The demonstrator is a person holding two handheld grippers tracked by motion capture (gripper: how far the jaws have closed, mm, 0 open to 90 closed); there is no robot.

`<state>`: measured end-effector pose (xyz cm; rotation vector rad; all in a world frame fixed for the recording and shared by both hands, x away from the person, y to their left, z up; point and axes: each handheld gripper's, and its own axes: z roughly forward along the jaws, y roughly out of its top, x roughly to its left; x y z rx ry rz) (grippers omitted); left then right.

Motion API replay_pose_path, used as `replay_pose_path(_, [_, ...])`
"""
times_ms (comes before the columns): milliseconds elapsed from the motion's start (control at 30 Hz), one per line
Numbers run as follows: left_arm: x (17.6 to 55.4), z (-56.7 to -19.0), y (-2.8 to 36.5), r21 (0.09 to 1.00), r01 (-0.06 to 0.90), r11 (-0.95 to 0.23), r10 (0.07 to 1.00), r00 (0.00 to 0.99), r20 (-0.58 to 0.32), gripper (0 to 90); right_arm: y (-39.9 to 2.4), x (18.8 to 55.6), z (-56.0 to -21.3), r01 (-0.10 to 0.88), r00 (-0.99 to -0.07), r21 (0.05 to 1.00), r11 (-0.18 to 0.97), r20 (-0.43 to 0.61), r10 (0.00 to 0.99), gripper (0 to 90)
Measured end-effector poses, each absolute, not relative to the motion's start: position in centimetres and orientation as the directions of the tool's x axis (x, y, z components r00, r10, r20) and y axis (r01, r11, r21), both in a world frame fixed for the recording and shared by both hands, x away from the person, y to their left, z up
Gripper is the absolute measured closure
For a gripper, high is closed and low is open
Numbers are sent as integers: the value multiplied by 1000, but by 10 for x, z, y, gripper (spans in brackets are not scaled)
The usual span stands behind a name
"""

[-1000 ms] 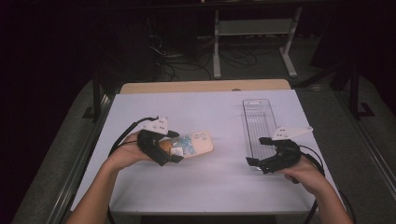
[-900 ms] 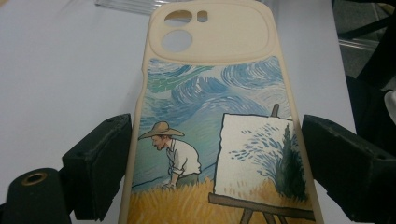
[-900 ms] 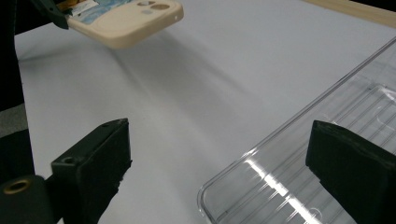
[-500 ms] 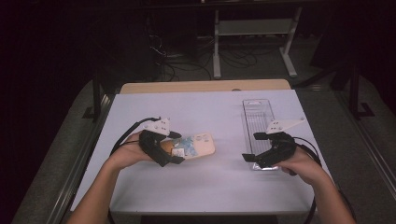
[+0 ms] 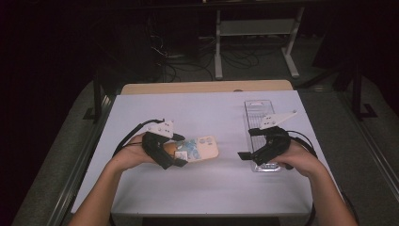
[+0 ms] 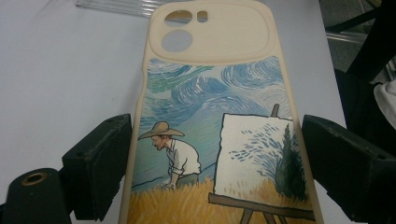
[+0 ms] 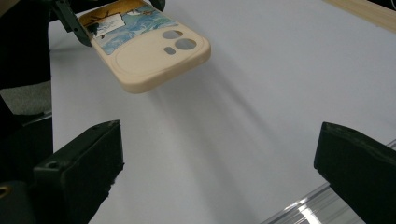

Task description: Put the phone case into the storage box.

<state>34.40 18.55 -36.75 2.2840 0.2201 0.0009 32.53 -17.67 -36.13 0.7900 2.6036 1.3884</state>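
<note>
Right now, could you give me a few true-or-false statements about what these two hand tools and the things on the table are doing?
1. The left tool has a phone case between its jaws. True.
2. The phone case is plain black. False: it is cream, with a painted picture of a man in a straw hat beside an easel.
3. The right tool grips the clear tray. False: its jaws stand wide apart with nothing between them.
4. The clear tray lies on the right side of the table. True.
5. The phone case's camera holes point toward the person. False: they are at the end away from the left tool.
</note>
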Motion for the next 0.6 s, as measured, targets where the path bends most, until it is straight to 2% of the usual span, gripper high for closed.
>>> replay_pose_path(300, [343,-369,184,741,158,-653,155,985,-74,110,-169,335,-355,385,-877,794,471,155,455,2])
replay_pose_path(600, [342,-371,179,729,149,-669,139,988,-74,110,-156,344,-346,349,-909,788,507,151,389,2])
